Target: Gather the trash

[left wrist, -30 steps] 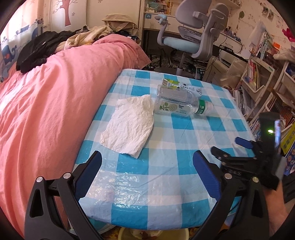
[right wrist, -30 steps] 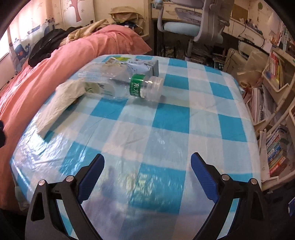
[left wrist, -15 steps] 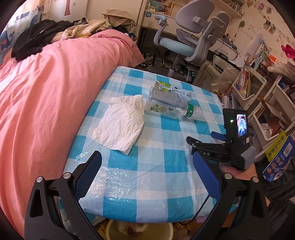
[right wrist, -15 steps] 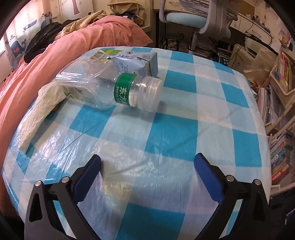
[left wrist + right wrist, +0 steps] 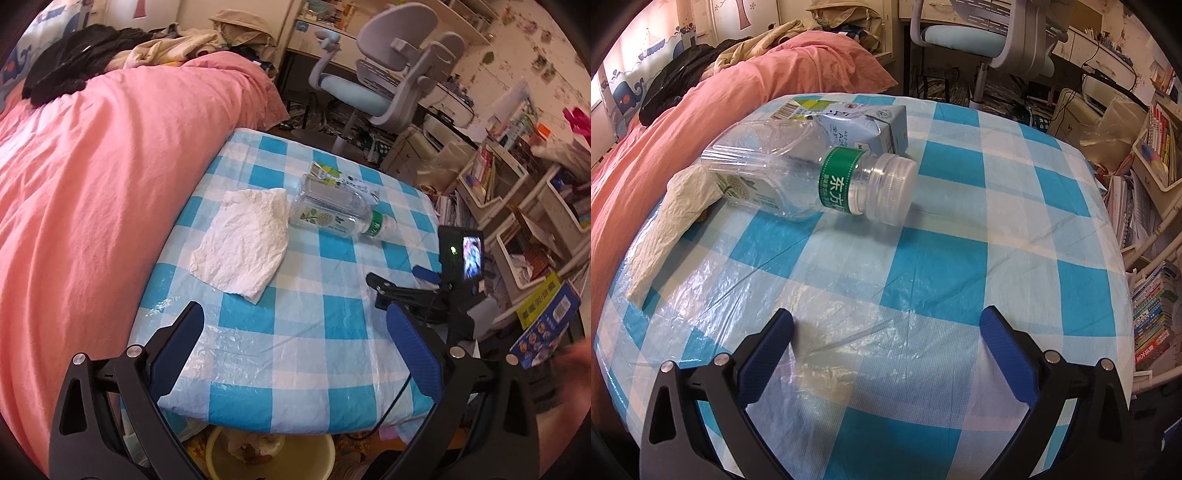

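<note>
An empty clear plastic bottle [image 5: 812,181] with a green label lies on its side on the blue-checked table [image 5: 960,258], cap toward me. A flattened milk carton [image 5: 857,122] lies just behind it. A crumpled white tissue [image 5: 243,240] lies left of the bottle [image 5: 332,214]. My right gripper [image 5: 886,336] is open and empty, low over the table, short of the bottle's cap. My left gripper [image 5: 295,332] is open and empty above the table's near edge. The right gripper also shows in the left wrist view [image 5: 399,288].
A yellow bin [image 5: 273,454] with scraps stands on the floor under the table's near edge. A pink duvet [image 5: 92,203] borders the table's left side. A grey office chair [image 5: 384,81] stands beyond. Shelves of books [image 5: 1156,288] crowd the right.
My right gripper has moved forward toward the bottle, which looks larger now. My left gripper has pulled back and risen, so the bin below the table edge shows more.
</note>
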Available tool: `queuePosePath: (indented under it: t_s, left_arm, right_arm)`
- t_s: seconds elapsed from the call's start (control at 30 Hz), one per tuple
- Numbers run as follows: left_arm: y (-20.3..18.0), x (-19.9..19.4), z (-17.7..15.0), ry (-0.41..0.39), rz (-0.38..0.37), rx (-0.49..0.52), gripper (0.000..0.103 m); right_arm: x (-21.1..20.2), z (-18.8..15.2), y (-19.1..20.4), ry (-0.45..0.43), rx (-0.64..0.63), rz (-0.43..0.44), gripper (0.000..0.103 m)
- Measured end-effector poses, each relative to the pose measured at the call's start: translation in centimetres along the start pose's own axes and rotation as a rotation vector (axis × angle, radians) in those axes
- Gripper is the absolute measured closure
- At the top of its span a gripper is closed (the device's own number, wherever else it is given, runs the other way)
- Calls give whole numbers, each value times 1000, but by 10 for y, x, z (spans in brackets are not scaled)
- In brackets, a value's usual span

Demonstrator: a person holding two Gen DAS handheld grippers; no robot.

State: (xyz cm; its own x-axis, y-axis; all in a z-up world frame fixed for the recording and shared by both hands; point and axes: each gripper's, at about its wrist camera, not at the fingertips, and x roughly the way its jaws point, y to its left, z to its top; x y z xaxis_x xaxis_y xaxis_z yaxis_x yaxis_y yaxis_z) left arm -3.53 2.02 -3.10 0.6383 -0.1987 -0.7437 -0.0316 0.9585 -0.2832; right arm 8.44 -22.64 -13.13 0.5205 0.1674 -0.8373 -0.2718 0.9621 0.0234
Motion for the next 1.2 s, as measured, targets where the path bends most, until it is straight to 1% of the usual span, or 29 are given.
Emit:
queuePosePath:
  t_s: [0.13, 0.3, 0.37, 0.43, 0.5, 0.6, 0.67, 0.83, 1.03, 1.2]
  left_arm:
    - [-11, 0, -8, 5, 11, 65, 8]
    - [-21, 6, -18, 22, 56, 141, 8]
    - [-24, 2, -18, 7, 54, 162, 8]
    - [-24, -3, -17, -9, 26, 180, 8]
    - [-21, -2, -16, -4, 2, 174, 8]
    - [-10, 6, -12, 34, -9, 89, 8]
    - [-8, 7, -13, 43, -23, 63, 8]
    - [-11, -1, -14, 20, -41, 82, 8]
    - [-5, 0, -12, 27, -39, 50, 8]
    - [-4, -4, -11, 18, -53, 49, 8]
  right_arm:
    - [1, 1, 0, 0, 0, 0, 6]
    - [0, 0, 0, 0, 0, 0, 6]
    - [0, 0, 0, 0, 0, 0, 6]
    - [1, 1, 0, 0, 0, 0, 6]
    - [1, 1, 0, 0, 0, 0, 6]
    - [0, 0, 0, 0, 0, 0, 6]
    - [1, 1, 0, 0, 0, 0, 6]
    - [1, 1, 0, 0, 0, 0, 6]
    - [1, 1, 0, 0, 0, 0, 6]
    - [1, 1, 0, 0, 0, 0, 6]
